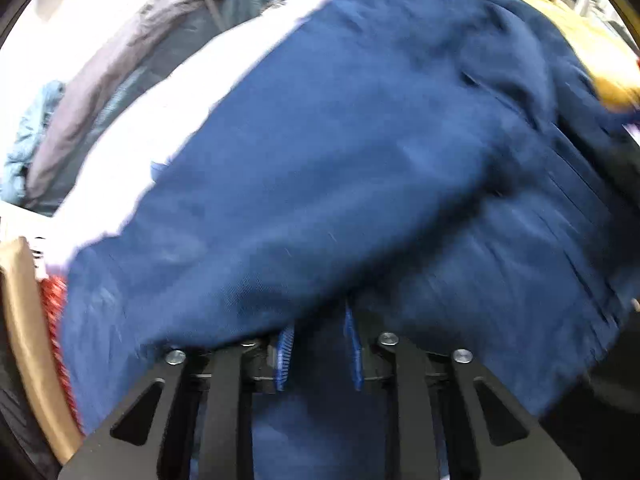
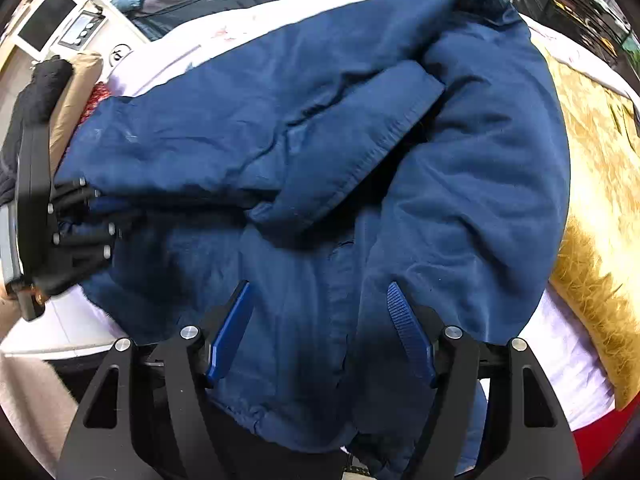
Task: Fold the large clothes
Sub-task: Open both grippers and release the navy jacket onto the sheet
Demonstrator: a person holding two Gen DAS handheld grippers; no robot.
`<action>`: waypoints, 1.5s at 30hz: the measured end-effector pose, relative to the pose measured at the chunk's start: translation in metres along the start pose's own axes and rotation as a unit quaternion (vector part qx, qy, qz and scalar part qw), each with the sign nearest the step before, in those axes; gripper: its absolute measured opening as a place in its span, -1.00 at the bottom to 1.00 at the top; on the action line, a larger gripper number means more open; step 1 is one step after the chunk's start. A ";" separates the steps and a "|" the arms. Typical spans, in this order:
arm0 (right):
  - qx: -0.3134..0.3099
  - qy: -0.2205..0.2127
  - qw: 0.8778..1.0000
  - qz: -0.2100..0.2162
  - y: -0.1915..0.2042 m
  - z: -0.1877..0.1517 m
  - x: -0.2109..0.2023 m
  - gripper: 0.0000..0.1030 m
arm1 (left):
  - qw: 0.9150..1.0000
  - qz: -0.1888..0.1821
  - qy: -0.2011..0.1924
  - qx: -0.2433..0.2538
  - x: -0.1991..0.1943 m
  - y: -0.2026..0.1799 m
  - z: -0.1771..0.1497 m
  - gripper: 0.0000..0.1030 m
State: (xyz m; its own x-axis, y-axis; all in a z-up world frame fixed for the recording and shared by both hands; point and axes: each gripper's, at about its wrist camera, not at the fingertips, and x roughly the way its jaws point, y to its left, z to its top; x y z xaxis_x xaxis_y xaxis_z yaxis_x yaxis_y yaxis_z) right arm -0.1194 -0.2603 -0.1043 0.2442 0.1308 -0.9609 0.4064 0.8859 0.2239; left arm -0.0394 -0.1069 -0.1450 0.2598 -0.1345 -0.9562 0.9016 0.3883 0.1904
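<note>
Folding the large navy cotton jacket (image 2: 320, 152) on the white-sheeted bed (image 2: 560, 360)

Lower frame: right hand-held gripper (image 2: 320, 332) gaping, empty, above the hem. Left edge: left hand-held gripper (image 2: 100, 216) pinching cloth; best drawn flat across before releasing.

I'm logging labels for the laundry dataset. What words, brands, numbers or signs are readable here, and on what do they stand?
None can be read.
The blue jacket shows no visible label, logo or print.
The white panel with a small screen, top left in the right wrist view, has markings too small to read.
The dark screen beside it is blank.
The left wrist view is motion-blurred; nothing legible there.
</note>
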 end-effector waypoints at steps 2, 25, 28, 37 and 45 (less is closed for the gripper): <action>-0.015 -0.001 1.000 -0.005 0.004 0.004 0.005 0.36 | 0.999 0.016 -0.009 -0.034 0.000 0.029 0.026 -0.67; 0.010 -0.075 0.997 -0.030 -0.021 0.141 0.035 0.36 | 0.958 0.004 -0.045 -0.282 0.021 0.243 0.136 0.69; 0.033 -0.077 0.996 -0.030 -0.037 0.175 0.048 0.36 | 0.966 0.023 -0.053 -0.251 0.014 0.219 0.109 0.70; 0.092 -0.025 0.989 -0.109 -0.076 0.261 0.107 0.40 | 0.956 0.072 0.022 -0.283 0.047 0.200 0.027 0.69; 0.067 -0.103 0.988 -0.099 -0.046 0.241 0.064 0.46 | 0.949 0.077 0.012 -0.307 0.026 0.193 0.002 0.70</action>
State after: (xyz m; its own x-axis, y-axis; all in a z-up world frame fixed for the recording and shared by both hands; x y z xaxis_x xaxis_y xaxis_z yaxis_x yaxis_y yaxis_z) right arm 0.0895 -0.3995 -0.1366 0.3165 -0.1441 -0.9376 0.5735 0.8164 0.0682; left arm 0.1423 -0.0373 -0.1327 0.3585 -0.0152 -0.9334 0.4806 0.8602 0.1706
